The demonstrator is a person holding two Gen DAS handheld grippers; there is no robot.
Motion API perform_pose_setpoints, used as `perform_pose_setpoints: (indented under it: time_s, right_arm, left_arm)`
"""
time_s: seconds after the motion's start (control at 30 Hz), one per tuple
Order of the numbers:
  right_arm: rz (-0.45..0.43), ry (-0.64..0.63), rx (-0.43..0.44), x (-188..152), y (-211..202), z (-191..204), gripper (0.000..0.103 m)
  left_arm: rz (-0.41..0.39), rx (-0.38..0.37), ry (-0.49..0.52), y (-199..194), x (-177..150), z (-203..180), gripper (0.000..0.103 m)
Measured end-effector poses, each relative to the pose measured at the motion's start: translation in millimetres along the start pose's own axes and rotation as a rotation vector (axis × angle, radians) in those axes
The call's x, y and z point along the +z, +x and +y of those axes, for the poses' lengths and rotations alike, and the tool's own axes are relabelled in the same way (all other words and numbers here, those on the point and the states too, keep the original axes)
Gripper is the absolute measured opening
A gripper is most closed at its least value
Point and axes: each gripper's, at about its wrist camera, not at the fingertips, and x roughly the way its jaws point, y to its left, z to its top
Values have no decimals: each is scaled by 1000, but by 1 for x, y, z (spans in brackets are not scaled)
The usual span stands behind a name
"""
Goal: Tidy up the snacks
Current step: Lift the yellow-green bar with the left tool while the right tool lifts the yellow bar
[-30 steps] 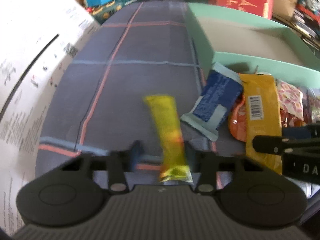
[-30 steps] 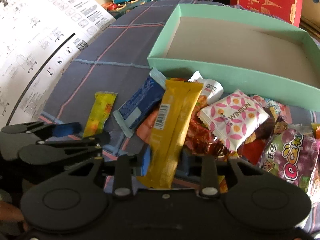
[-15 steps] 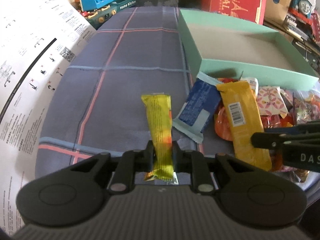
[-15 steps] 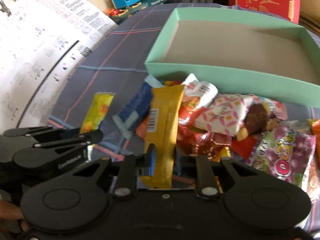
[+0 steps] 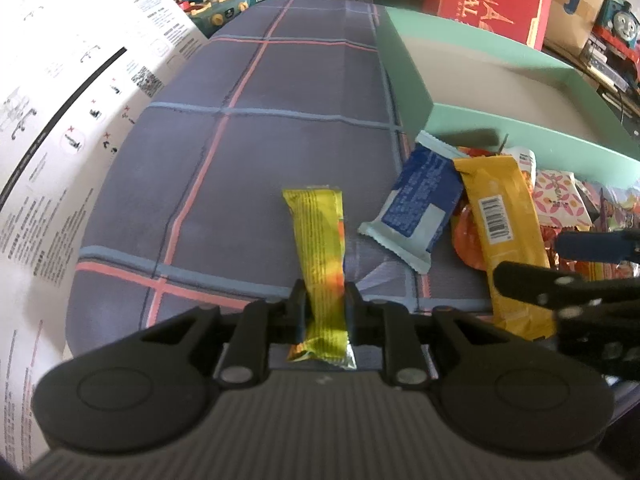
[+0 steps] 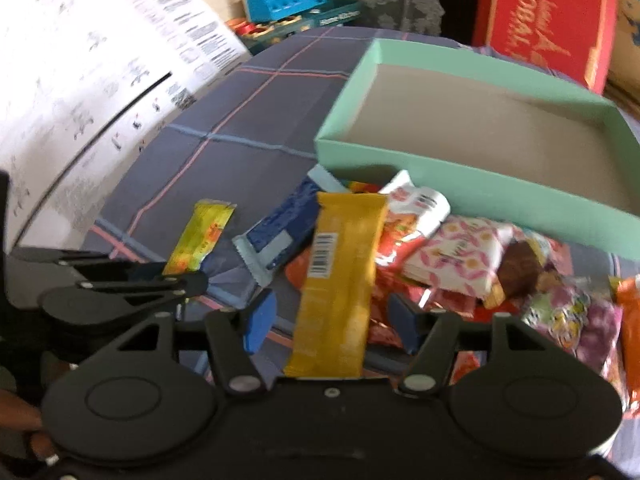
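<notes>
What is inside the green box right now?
The green box shows only its bare grey floor; no snacks inside. The strip just behind its near wall is hidden.

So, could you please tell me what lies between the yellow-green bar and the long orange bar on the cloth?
A blue wrapped bar lies between the yellow-green bar and the orange bar, clearest in the left wrist view.

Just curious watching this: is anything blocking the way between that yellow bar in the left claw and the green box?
Nothing solid blocks it. The yellow bar, clamped in the left claw, has open cloth up to the green box. The blue packet lies just beside that path.
</notes>
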Motion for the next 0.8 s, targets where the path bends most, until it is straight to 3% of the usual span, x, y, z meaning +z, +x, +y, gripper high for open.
perform_pose_setpoints:
  time_s: [0.07, 0.1, 0.13, 0.2, 0.23, 0.43, 0.67, 0.8]
  right_arm:
    - [-1, -67, -47, -2, 8, 10, 63]
    - [4, -94, -60, -2, 12, 13, 57]
    - [14, -117, -71, -4, 17, 16, 44]
    - [12, -135, -85, -6, 20, 16, 42]
    - [7, -134, -89, -6, 20, 16, 32]
    - [-11, -22, -18, 3, 4, -6, 18]
    - [-1, 15, 7, 3, -1, -22, 18]
    - [-34, 35, -24, -2, -11, -30, 34]
  left_arm:
    - [-1, -5, -11, -1, -1, 5, 19]
    - [-1, -7, -16, -2, -2, 7, 19]
    - [-2, -9, -20, -2, -2, 8, 20]
    - [-7, -13, -25, -3, -4, 10, 20]
    - [-11, -12, -21, -3, -5, 9, 20]
    - [-28, -25, -10, -10, -8, 5, 18]
    - [-21, -78, -48, -15, 0, 8, 18]
    - [-11, -83, -64, -14, -1, 10, 18]
